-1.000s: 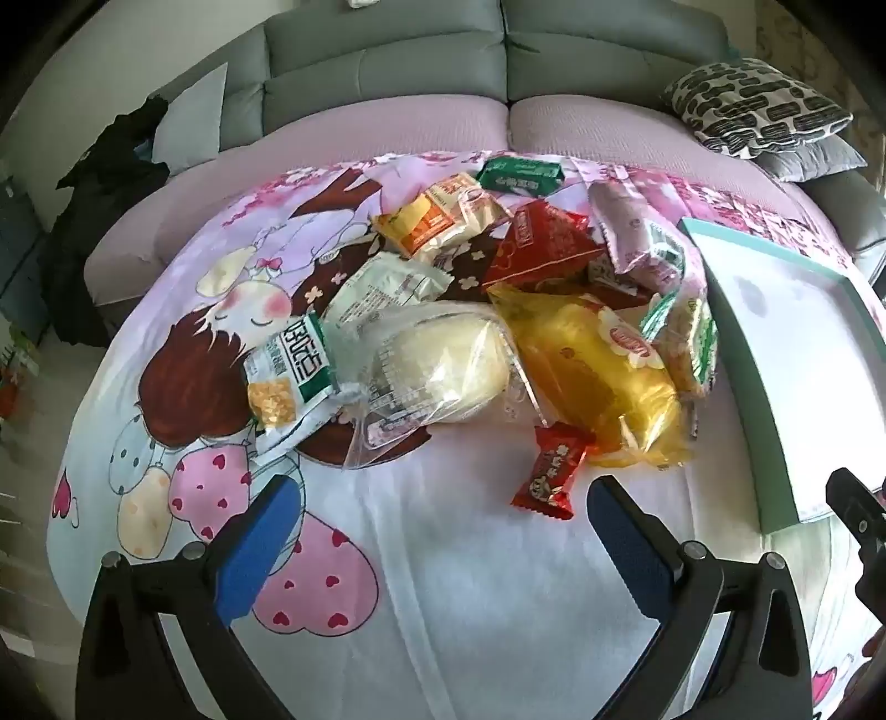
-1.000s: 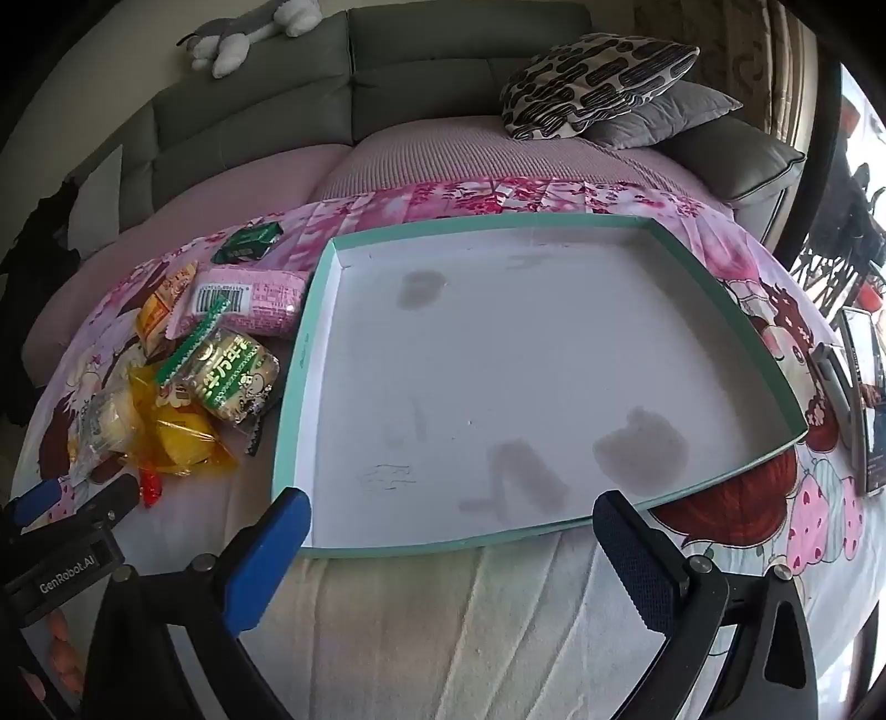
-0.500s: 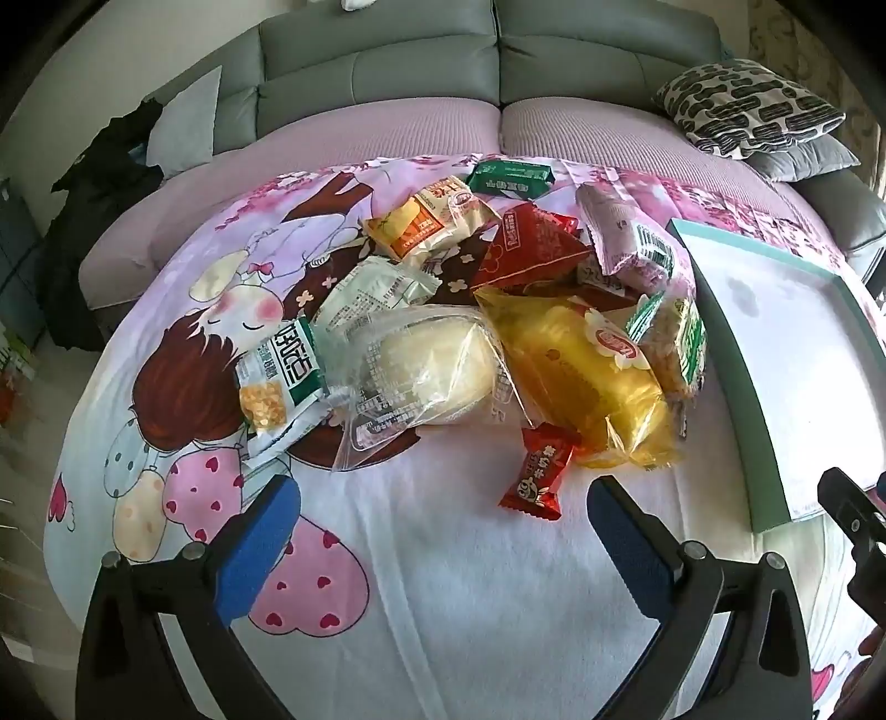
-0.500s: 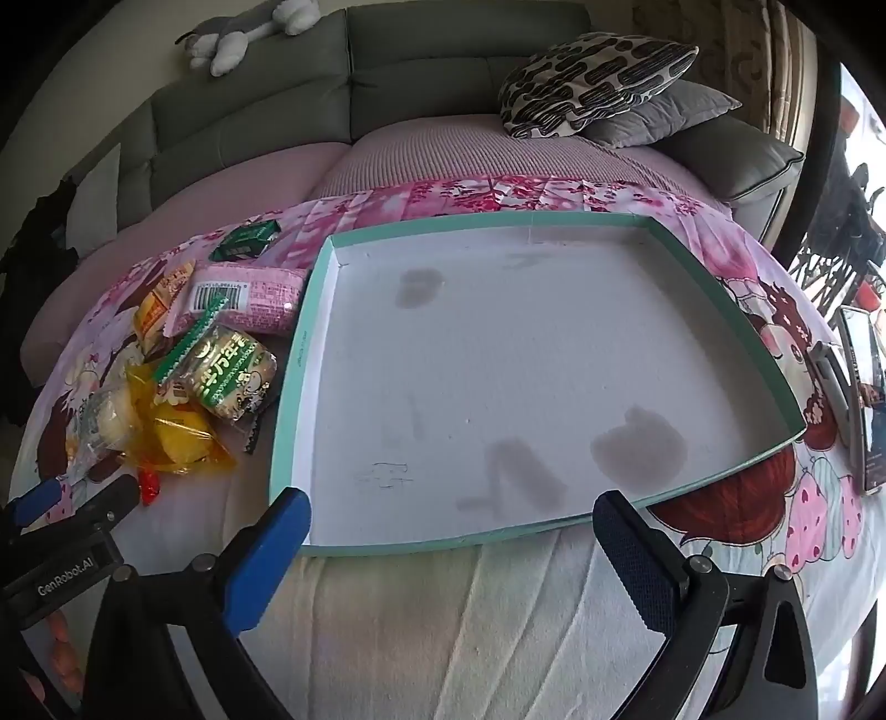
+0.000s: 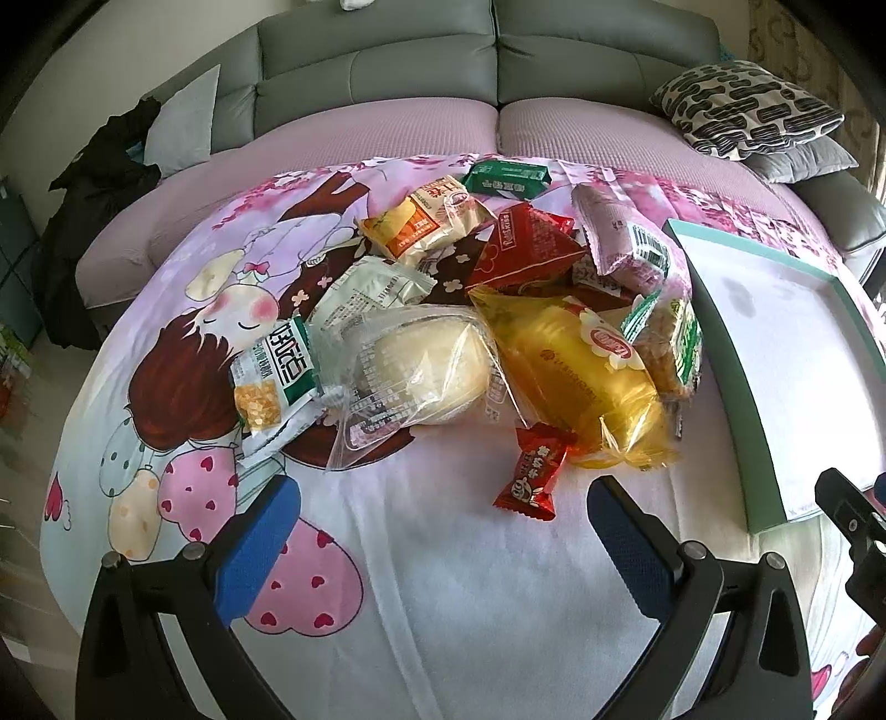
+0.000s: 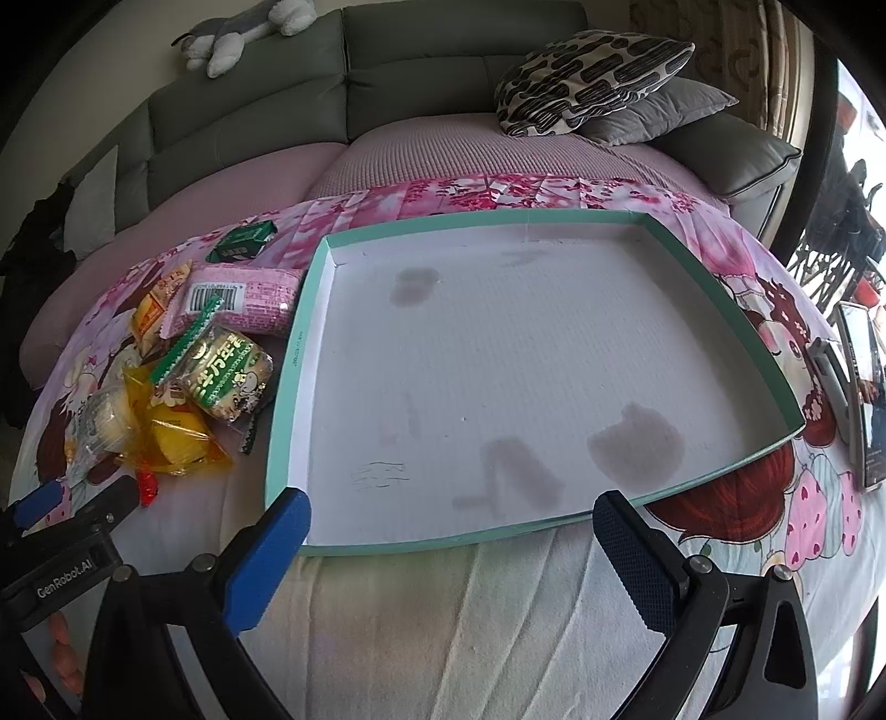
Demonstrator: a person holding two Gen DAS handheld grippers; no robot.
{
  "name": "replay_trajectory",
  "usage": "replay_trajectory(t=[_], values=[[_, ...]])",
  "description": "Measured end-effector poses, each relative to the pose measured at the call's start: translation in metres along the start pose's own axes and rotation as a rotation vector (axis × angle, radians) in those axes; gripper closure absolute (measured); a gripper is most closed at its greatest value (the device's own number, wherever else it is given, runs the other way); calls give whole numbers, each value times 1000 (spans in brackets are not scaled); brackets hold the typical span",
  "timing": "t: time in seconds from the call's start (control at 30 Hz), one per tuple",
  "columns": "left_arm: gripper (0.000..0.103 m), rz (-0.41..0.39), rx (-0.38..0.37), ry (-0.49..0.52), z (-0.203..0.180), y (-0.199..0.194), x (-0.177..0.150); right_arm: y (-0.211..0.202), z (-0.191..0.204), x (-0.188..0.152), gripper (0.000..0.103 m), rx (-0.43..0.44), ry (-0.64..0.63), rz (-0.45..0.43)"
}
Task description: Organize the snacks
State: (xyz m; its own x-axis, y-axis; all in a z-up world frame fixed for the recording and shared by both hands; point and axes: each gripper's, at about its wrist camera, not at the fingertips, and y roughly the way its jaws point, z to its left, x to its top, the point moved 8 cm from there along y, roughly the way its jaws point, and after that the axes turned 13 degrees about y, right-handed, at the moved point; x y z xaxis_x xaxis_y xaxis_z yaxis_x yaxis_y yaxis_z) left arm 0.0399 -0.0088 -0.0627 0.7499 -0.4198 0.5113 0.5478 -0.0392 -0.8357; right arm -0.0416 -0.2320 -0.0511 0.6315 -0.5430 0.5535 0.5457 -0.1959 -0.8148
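Note:
A heap of snack packets lies on the cartoon-print cloth: a clear bag with a pale bun, a yellow bag, a small red candy, a red triangular pack, a pink pack and a green bar. My left gripper hovers open just short of the heap, nothing between its fingers. To the right lies a shallow teal-rimmed white tray, empty inside. My right gripper stands open over the tray's near edge. The same snack heap lies left of the tray.
A grey sofa with a patterned pillow and a grey pillow backs the round pink-covered surface. A plush toy sits on the sofa top. A phone lies right of the tray. Dark clothing hangs at the left.
The left gripper has drifted slightly, so the snack heap sits a little higher and further left in its view. The right view is almost unchanged. Both grippers stay open.

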Motion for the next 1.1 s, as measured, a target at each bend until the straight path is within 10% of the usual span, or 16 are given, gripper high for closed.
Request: replay_trajectory(t=[1.1], values=[[0, -5, -10, -5, -3, 1, 1, -1, -1, 0, 0, -7, 8, -8]])
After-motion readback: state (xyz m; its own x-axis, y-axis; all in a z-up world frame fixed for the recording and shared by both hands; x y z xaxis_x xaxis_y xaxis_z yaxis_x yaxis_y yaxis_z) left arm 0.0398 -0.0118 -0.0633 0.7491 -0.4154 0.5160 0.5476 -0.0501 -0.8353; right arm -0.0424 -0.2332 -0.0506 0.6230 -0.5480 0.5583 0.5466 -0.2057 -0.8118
